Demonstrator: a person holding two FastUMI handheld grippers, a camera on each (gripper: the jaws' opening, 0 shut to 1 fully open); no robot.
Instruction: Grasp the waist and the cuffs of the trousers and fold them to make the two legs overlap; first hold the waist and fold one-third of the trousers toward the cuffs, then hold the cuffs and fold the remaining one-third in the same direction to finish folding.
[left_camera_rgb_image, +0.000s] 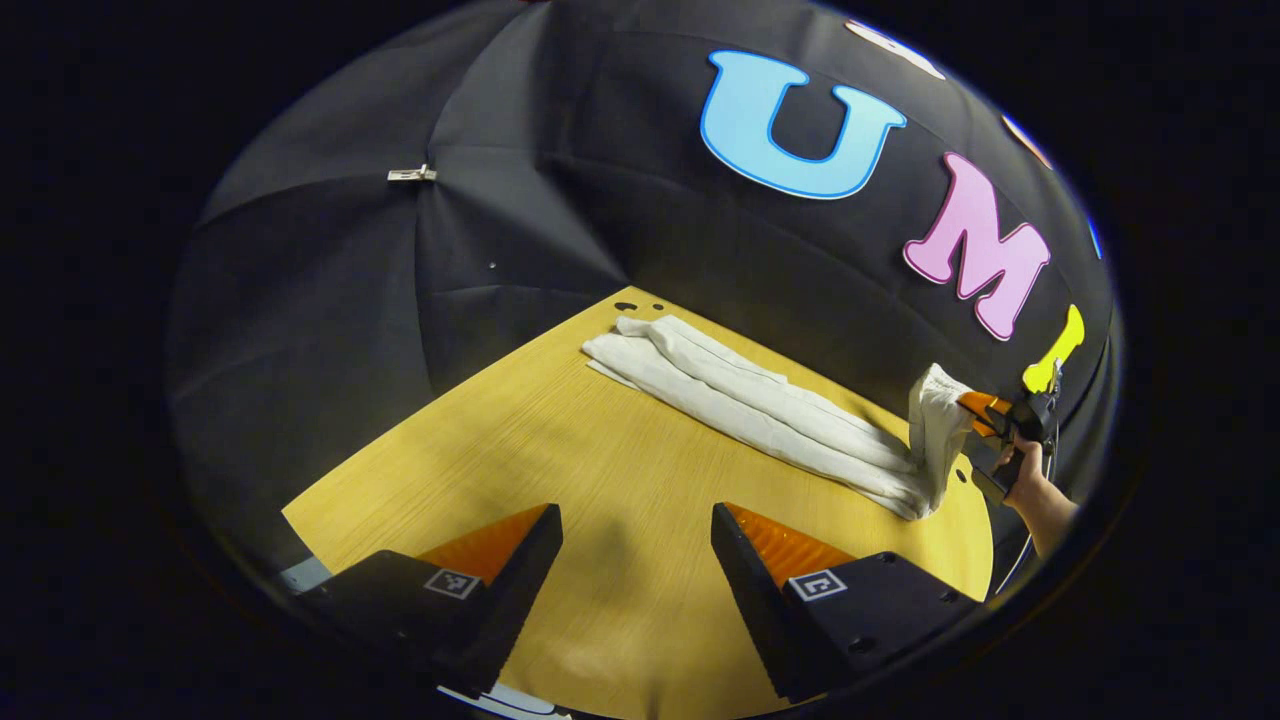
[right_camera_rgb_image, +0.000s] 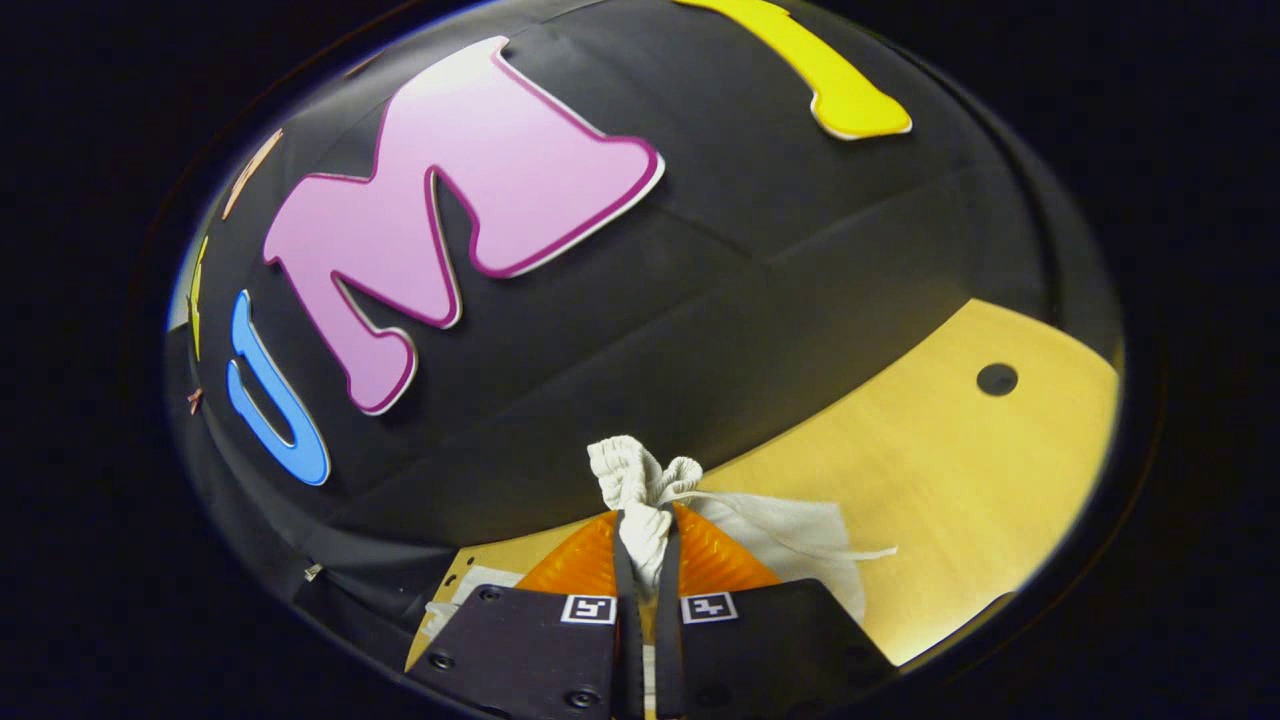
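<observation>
Across the wooden counter (left_camera_rgb_image: 560, 440) the trousers (left_camera_rgb_image: 740, 400) are lying lengthwise away from us; we are pinching the lifted waist (right_camera_rgb_image: 640, 485) in our right gripper (right_camera_rgb_image: 645, 560), while our left gripper (left_camera_rgb_image: 635, 545) is hovering with its fingers apart, nearer the cuffs (left_camera_rgb_image: 625, 345).

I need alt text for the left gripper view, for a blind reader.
White trousers lie lengthwise on a wooden table; at their far end the right gripper lifts one end. The left gripper hovers open above the bare table.
</observation>
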